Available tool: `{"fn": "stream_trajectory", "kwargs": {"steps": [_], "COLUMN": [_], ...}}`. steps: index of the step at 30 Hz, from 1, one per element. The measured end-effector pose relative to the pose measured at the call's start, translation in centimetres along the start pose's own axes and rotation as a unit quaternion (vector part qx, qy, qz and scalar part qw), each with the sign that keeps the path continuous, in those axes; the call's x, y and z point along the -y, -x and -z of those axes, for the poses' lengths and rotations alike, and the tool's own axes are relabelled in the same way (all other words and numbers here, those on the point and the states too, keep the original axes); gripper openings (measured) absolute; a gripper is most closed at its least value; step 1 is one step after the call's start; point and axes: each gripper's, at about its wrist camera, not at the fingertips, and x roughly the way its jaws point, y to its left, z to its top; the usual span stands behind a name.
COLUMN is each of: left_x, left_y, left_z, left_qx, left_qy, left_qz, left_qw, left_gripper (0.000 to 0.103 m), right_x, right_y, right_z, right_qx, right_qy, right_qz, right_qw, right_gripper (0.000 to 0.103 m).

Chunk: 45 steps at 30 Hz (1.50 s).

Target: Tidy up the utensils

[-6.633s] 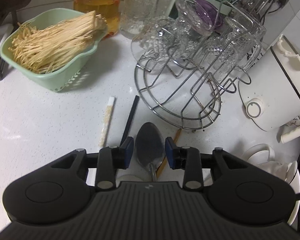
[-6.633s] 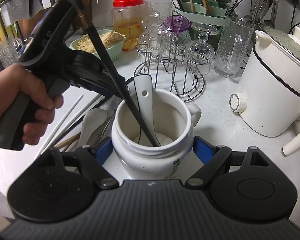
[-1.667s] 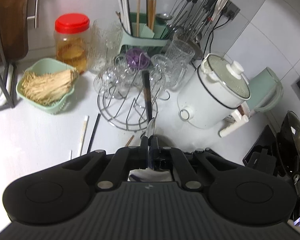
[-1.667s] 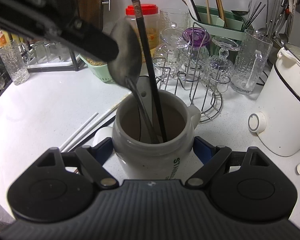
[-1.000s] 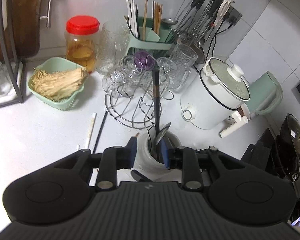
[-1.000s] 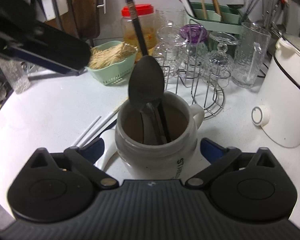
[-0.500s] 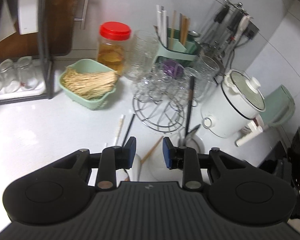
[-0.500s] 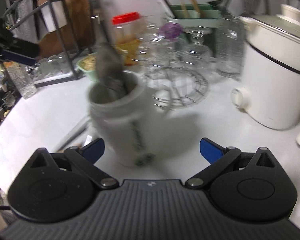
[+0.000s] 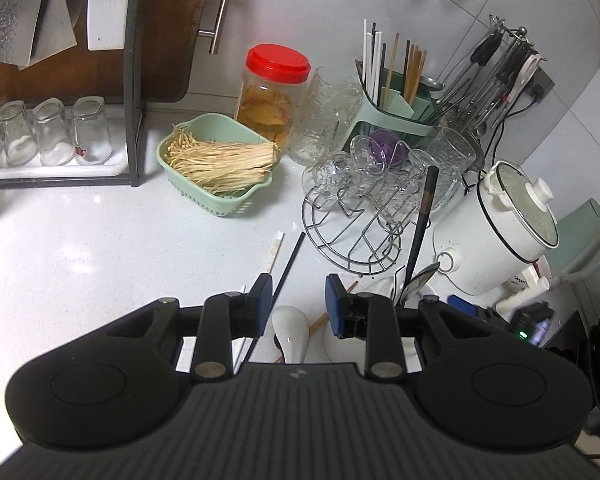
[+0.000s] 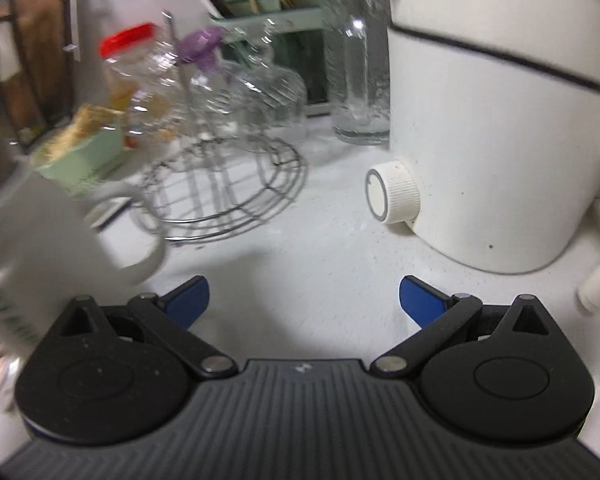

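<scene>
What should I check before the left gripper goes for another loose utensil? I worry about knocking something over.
1. Left gripper empty and open: ok, nothing between its blue pads.
2. Right gripper clear of the white ceramic mug: ok, open wide, the mug off to its left.
3. Mug upright: cannot tell, the right wrist view is blurred.
4. Long black chopstick and metal spoon in the mug: ok, both stand up from it.
5. Loose pieces left on the white counter: not ok, a white ceramic spoon, a white chopstick and a thin black chopstick lie there.
6. Round wire glass rack close by: not ok, beside the loose pieces.
</scene>
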Motion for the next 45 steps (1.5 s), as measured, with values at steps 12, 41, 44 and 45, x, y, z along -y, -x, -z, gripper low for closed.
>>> {"fn": "stream_trajectory", "kwargs": {"steps": [12, 41, 44, 45], "left_x": [0.1, -3.4, -3.6, -3.6], "left_y": [-2.2, -3.9, -3.6, -3.6], "left_z": [-0.9, -4.4, -4.3, -4.3], "left_qx": [-0.035, -0.040, -0.036, -0.035], "left_qy": [0.015, 0.002, 0.007, 0.010], "left_qz": [0.000, 0.009, 0.005, 0.006], "left_qw": [0.9993, 0.9991, 0.9993, 0.9993], "left_gripper": [0.033, 0.033, 0.033, 0.033], "right_x": [-1.4, -1.4, -1.4, -1.4], "right_y": [-3.7, -3.9, -3.9, -3.9], "right_z": [-1.7, -2.0, -2.0, -2.0], "right_qx": [0.021, 0.019, 0.019, 0.019], "right_qy": [0.037, 0.030, 0.030, 0.030], "right_qz": [0.026, 0.026, 0.026, 0.026], "right_qw": [0.999, 0.999, 0.999, 0.999], "right_gripper": [0.103, 0.103, 0.103, 0.103]}}
